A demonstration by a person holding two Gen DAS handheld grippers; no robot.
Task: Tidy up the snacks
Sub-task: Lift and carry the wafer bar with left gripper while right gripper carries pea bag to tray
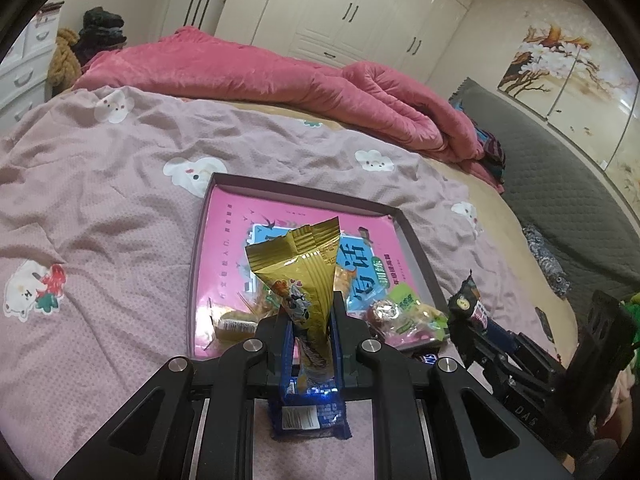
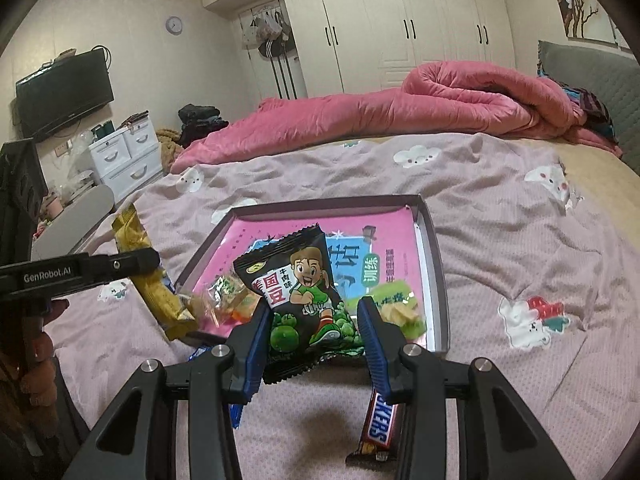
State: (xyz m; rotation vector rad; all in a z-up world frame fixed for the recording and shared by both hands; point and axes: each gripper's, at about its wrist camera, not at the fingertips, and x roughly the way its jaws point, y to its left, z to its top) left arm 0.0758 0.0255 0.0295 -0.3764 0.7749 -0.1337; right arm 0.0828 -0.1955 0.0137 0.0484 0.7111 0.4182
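My left gripper (image 1: 311,312) is shut on a gold snack packet (image 1: 298,264), held upright over the near edge of the shallow box (image 1: 416,240) with a pink picture floor. In the right wrist view the same gold packet (image 2: 152,280) hangs at the left, clamped by the left gripper's fingers (image 2: 128,264). My right gripper (image 2: 314,308) is shut on a black pea snack bag (image 2: 308,296) with a cartoon boy, held just above the shallow box's (image 2: 436,264) near edge. Small wrapped sweets (image 2: 228,300) and a green packet (image 1: 404,300) lie in the box.
A Snickers bar (image 2: 380,424) lies on the pink bedsheet (image 2: 520,240) under my right fingers. A blue packet (image 1: 308,420) lies under the left gripper. A rolled pink quilt (image 2: 440,108) runs along the far side of the bed. A person's hand (image 2: 40,344) holds the left gripper.
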